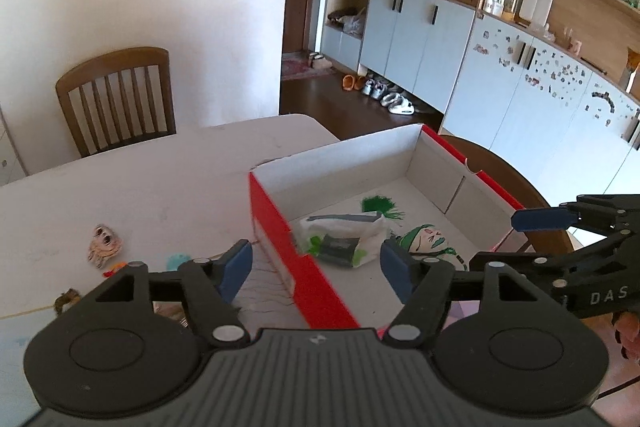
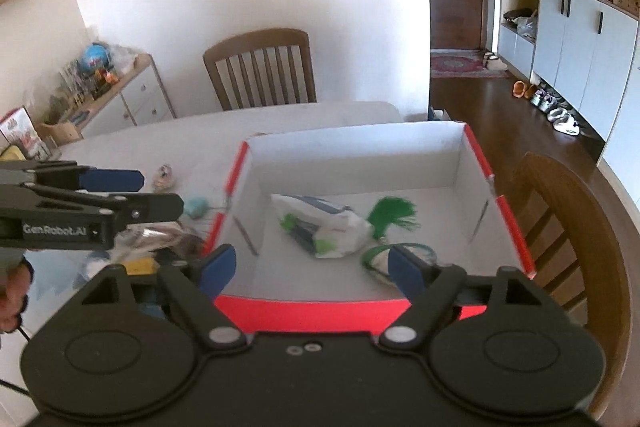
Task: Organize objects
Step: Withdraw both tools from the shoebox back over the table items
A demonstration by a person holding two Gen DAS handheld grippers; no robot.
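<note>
A red box with white inside (image 1: pixel 280 227) (image 2: pixel 320 307) stands on the white table. In it lie a white packet with green and black print (image 1: pixel 344 239) (image 2: pixel 320 223), a green tassel (image 1: pixel 378 205) (image 2: pixel 394 213) and a green-haired face piece (image 1: pixel 426 239). My left gripper (image 1: pixel 316 267) (image 2: pixel 156 193) hovers over the box's left wall, open and empty. My right gripper (image 2: pixel 312 267) (image 1: pixel 500 239) hangs above the box's near wall, open, with nothing between its pads. Left of the box lie a small face figure (image 1: pixel 104 243) (image 2: pixel 164 177) and a teal item (image 1: pixel 178 261) (image 2: pixel 196 207).
A wooden chair (image 1: pixel 116 99) (image 2: pixel 260 67) stands at the table's far side and another (image 2: pixel 568 227) at the right, close to the box. More small clutter lies on the table left of the box (image 2: pixel 160 235). Cupboards (image 1: pixel 500 87) line the right wall.
</note>
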